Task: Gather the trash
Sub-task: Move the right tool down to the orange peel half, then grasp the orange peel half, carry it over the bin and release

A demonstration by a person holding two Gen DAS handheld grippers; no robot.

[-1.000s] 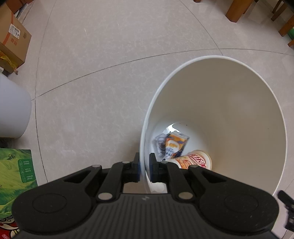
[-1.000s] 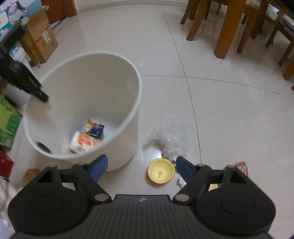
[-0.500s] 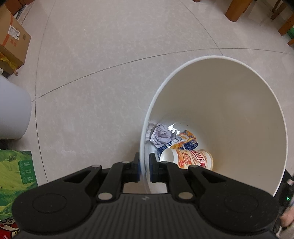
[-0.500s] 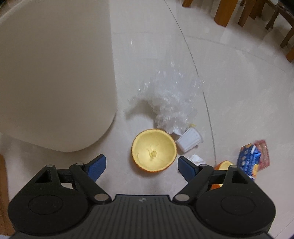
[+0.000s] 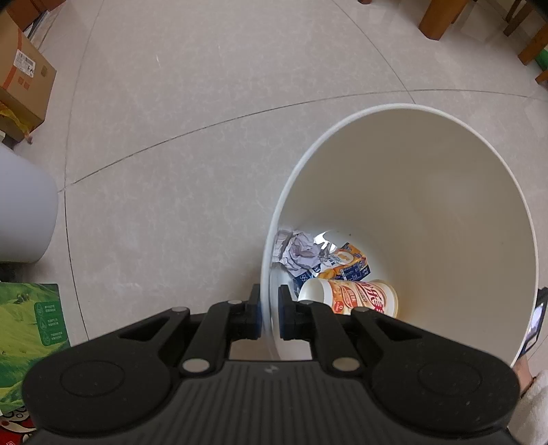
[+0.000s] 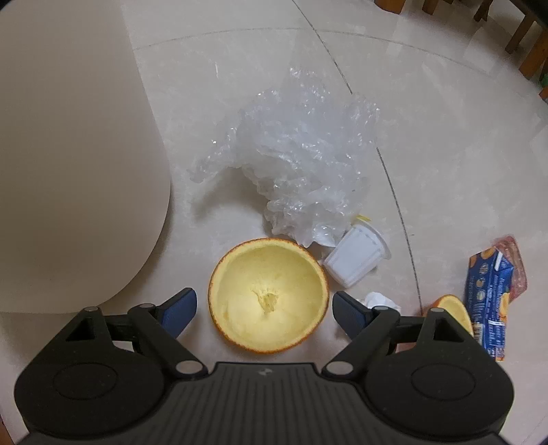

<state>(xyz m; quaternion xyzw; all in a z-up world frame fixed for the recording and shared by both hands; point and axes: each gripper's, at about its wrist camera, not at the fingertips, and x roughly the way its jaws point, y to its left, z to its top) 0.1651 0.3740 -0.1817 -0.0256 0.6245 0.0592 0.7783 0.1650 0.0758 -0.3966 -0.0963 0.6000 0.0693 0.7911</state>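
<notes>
My left gripper (image 5: pixel 269 313) is shut on the rim of the white bin (image 5: pixel 445 191), which tilts toward me. Inside lie a noodle cup (image 5: pixel 356 296), a blue and orange carton (image 5: pixel 349 265) and crumpled paper (image 5: pixel 298 250). In the right wrist view my right gripper (image 6: pixel 265 309) is open, low over the floor, its fingers on either side of a hollowed orange peel half (image 6: pixel 269 294). Behind the peel lie a crumpled clear plastic bag (image 6: pixel 298 164) and a small white cup (image 6: pixel 356 262). The bin's outer wall (image 6: pixel 68 154) fills the left.
To the right of the peel lie a blue juice carton (image 6: pixel 488 297), a second orange peel (image 6: pixel 452 308), a pink wrapper (image 6: pixel 513 263) and a white scrap (image 6: pixel 378 299). Wooden furniture legs (image 5: pixel 441 17) stand far back. A cardboard box (image 5: pixel 20 78), a white container (image 5: pixel 24 208) and a green box (image 5: pixel 27 332) sit at left.
The right gripper has dropped from above the bin to the floor and closed in on the orange peel half. The bin's contents slid as it tilted. The left gripper keeps its hold.
</notes>
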